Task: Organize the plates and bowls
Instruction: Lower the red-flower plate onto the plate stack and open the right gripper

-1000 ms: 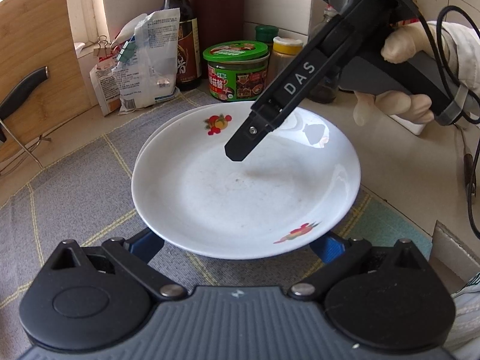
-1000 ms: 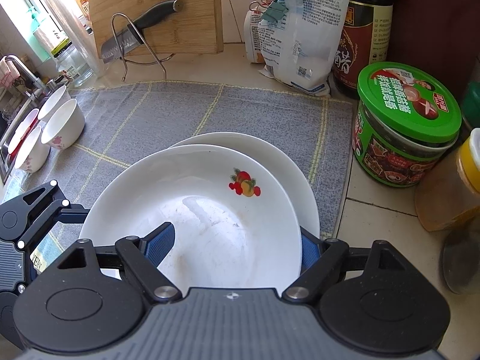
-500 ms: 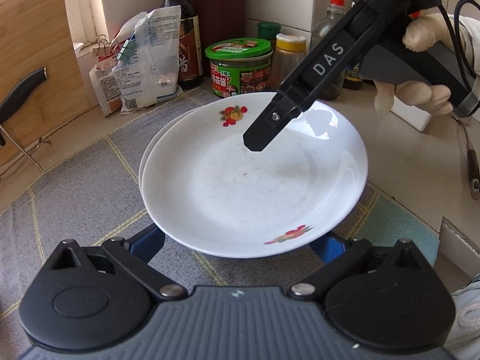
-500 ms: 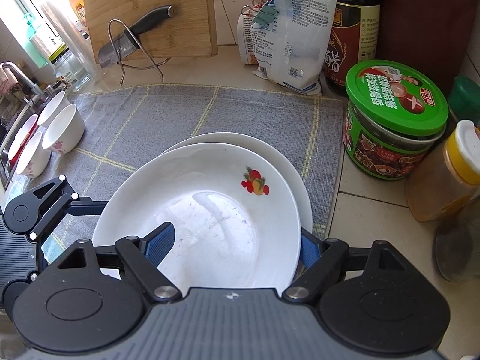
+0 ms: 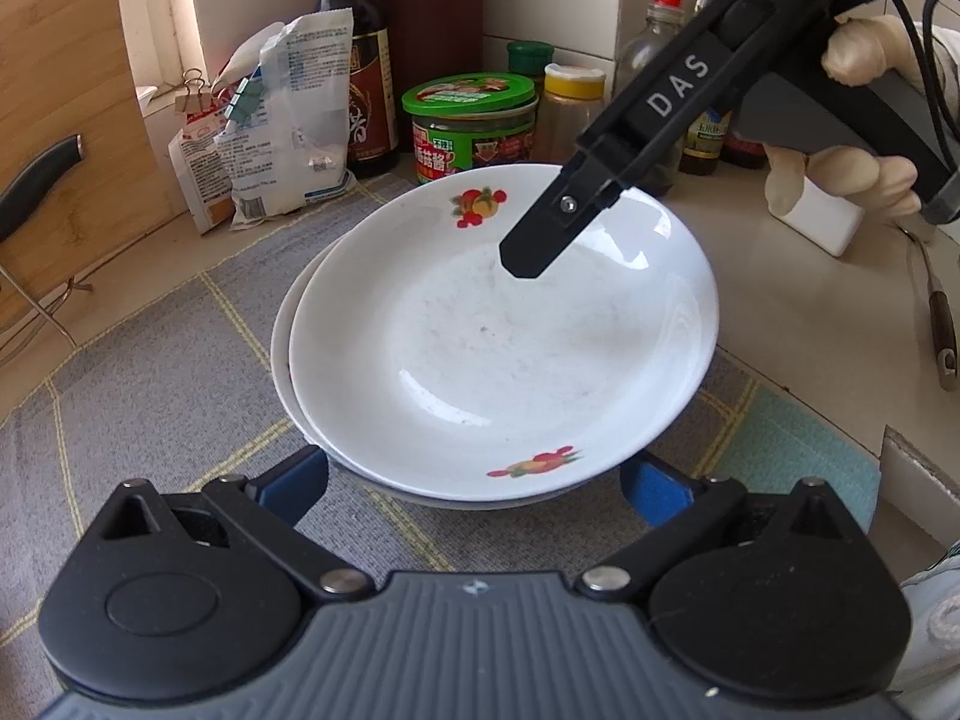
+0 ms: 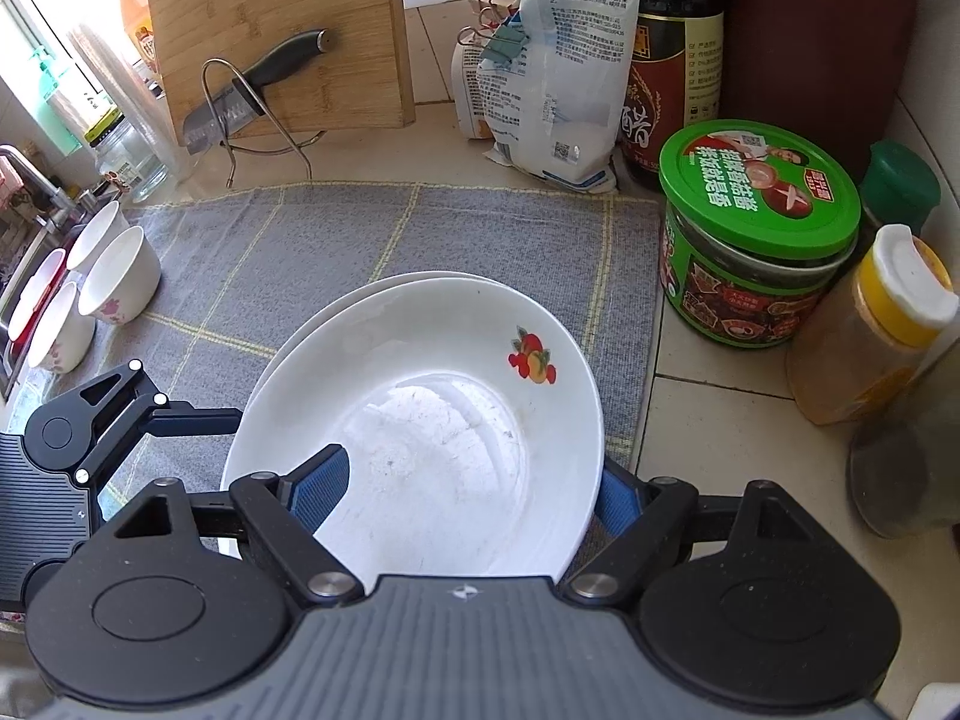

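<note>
Jaws of the right gripper pinch the near rim of the upper plate, one pad inside and one outside. It sits nested on a second plate on the grey mat covering the desk. Left gripper jaws stand spread astride both plates' edge.

A shallow white ceramic plate with red fruit motifs is shown slightly tilted, stacked off-centre on a second white plate upon the grey checked mat. Small white floral-printed bowls are clustered upright at the mat's far edge.
</note>
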Demonstrator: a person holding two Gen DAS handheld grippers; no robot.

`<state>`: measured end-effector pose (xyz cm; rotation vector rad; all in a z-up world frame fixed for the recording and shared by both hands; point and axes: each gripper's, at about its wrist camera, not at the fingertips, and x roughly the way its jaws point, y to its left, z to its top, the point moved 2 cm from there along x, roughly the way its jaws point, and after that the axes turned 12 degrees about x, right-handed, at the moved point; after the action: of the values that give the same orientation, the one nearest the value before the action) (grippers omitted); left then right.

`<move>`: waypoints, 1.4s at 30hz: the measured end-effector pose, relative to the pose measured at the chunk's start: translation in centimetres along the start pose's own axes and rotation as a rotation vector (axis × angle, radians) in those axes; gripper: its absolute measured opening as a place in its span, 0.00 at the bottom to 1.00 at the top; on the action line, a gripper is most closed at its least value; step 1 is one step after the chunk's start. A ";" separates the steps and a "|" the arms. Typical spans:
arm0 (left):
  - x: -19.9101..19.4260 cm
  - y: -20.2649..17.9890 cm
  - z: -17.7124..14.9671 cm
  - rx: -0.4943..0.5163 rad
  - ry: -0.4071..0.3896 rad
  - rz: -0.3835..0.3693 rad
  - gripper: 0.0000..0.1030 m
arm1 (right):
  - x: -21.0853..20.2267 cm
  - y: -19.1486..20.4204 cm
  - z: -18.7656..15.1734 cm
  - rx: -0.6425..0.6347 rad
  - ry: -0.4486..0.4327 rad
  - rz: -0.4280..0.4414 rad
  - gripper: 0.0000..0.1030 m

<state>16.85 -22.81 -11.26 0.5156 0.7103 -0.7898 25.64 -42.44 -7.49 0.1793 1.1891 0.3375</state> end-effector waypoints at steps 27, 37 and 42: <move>-1.7 0.7 0.1 -0.047 -0.073 0.036 0.99 | -1.3 2.8 -0.8 -0.075 -0.066 -0.090 1.00; -4.3 3.1 -0.5 -0.138 -0.099 0.147 0.99 | -1.8 4.1 -1.0 -0.131 -0.163 -0.091 1.00; -5.6 3.9 -1.7 -0.207 -0.088 0.212 0.99 | -1.6 5.3 -1.1 -0.192 -0.175 -0.061 1.00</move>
<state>16.44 -16.80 -7.65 0.3591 0.6360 -0.5309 23.22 -38.08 -4.90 0.0048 0.9809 0.3726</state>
